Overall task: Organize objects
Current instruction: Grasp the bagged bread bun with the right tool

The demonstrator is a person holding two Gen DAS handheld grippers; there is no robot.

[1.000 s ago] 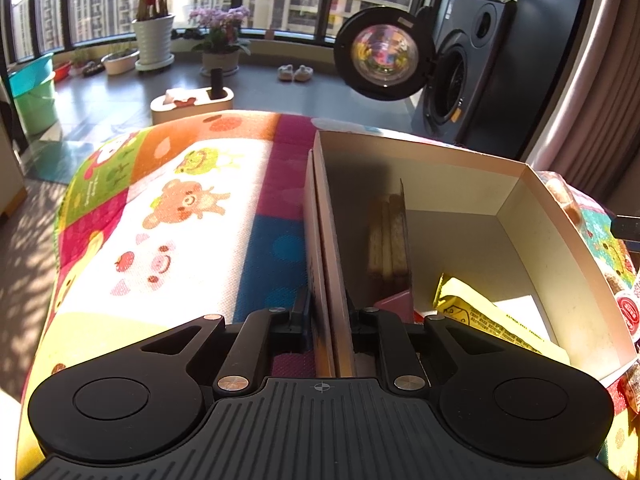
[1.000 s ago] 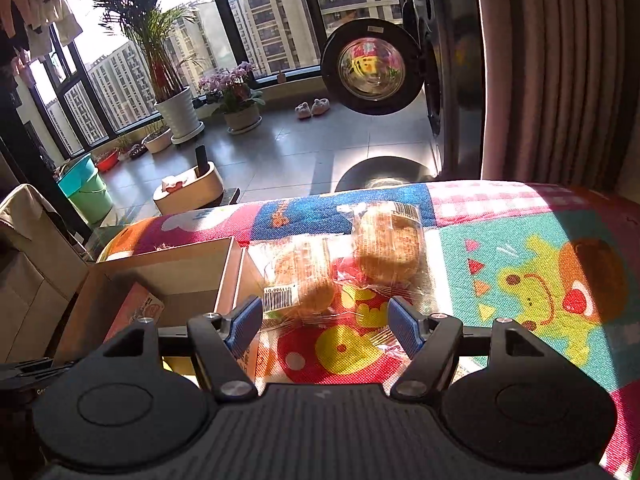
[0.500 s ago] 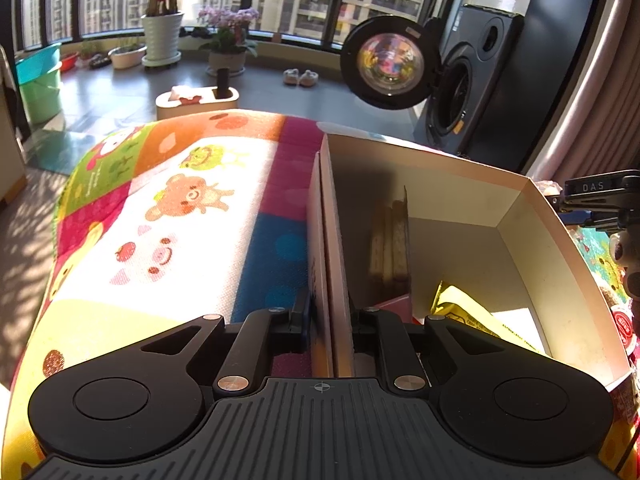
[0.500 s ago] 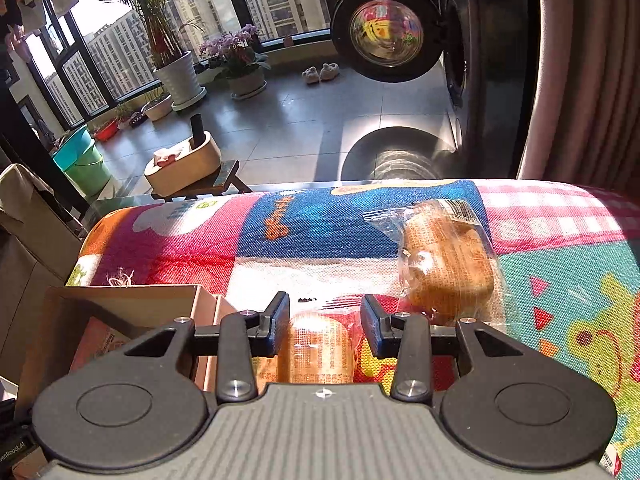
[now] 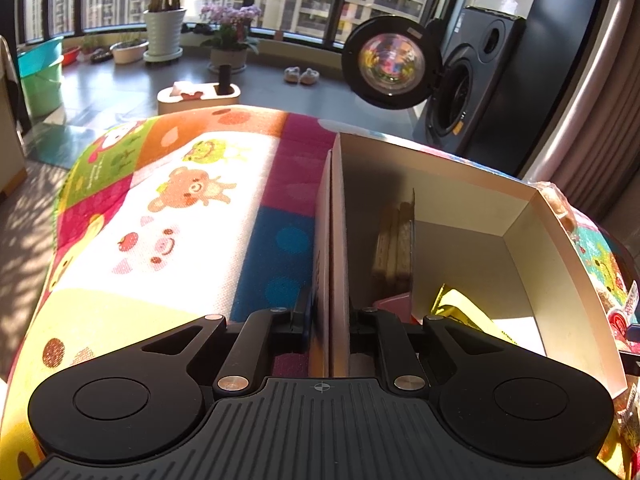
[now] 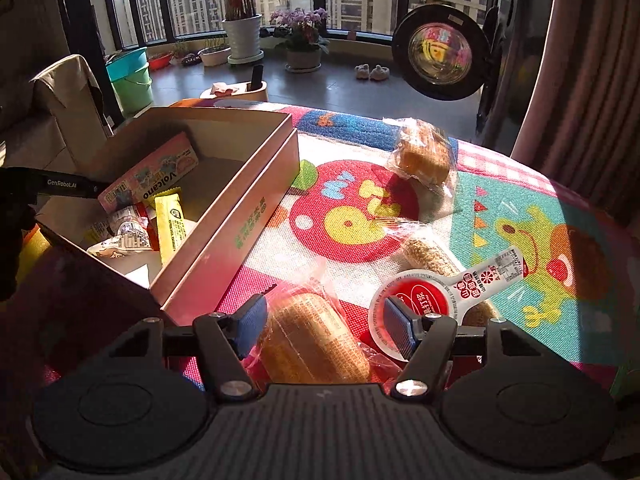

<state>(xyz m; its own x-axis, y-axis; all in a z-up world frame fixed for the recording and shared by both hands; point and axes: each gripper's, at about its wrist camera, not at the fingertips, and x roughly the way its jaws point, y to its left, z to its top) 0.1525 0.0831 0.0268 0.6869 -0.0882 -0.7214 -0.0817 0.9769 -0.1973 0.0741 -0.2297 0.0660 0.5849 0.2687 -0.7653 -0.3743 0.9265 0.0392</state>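
My left gripper [image 5: 329,320] is shut on the left wall of the open cardboard box [image 5: 560,248]. Upright biscuits [image 5: 394,248] and a yellow packet [image 5: 468,312] lie inside. In the right wrist view the same box [image 6: 228,208] sits at the left, holding a pink Volcano packet [image 6: 156,176] and a yellow bar [image 6: 170,228]. My right gripper [image 6: 325,326] stands open low over the mat. A wrapped bread roll [image 6: 316,344] lies between its blue pads [image 6: 250,322], and neither pad presses it.
On the cartoon mat [image 6: 540,240] lie a second wrapped bread [image 6: 424,156], a sesame roll [image 6: 428,256] and a white pack with a red round lid [image 6: 420,300]. Beyond the table are a washing machine with its door open [image 5: 464,92], a curtain [image 6: 592,80] and plants.
The right gripper's fingers have spread wide apart from around the bread roll, and its view has swung to take in the box at the left. The left gripper still holds the box wall.
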